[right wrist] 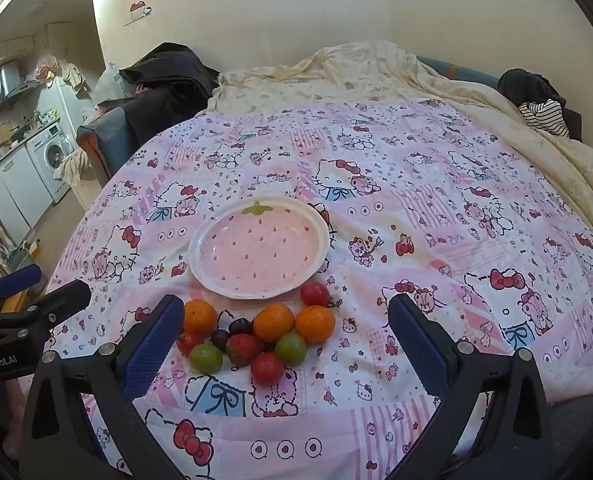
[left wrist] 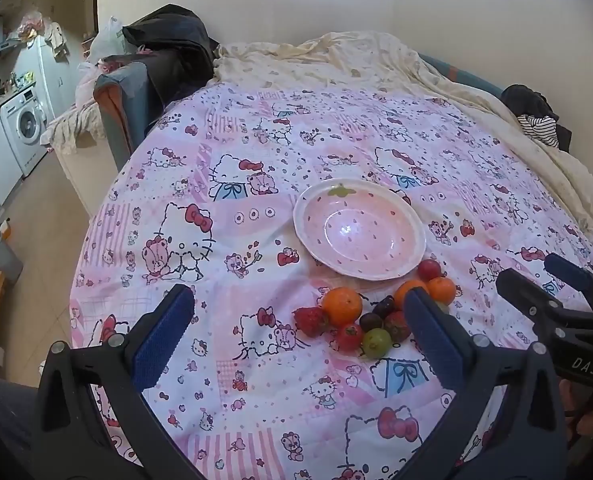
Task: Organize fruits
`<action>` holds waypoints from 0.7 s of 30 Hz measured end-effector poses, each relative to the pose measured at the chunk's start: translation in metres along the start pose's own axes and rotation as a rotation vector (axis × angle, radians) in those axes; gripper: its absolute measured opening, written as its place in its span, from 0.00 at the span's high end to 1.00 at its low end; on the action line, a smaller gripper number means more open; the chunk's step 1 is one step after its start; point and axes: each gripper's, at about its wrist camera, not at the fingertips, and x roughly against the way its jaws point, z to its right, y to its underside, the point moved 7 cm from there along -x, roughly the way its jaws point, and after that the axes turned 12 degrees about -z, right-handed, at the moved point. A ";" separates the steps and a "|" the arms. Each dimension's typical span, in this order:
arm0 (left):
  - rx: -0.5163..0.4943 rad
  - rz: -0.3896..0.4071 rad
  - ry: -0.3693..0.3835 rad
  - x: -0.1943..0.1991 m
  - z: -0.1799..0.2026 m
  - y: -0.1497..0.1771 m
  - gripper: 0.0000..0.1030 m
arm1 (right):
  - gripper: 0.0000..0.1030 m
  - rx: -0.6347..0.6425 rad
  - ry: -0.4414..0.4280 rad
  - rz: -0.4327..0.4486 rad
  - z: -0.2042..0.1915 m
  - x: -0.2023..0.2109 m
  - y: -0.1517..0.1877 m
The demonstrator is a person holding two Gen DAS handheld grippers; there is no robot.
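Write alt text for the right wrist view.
An empty pink strawberry-patterned plate sits on a cartoon-cat bedspread, with a cluster of small fruits just in front of it. The open right gripper frames the fruit from above, holding nothing.
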 end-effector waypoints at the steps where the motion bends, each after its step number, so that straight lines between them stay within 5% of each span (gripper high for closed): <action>1: 0.000 0.000 0.000 0.000 0.000 0.000 0.00 | 0.00 0.000 0.000 0.000 0.000 0.000 0.000; 21: 0.006 0.006 -0.003 0.000 0.001 -0.001 0.00 | 0.00 -0.010 -0.007 -0.005 0.001 -0.002 0.002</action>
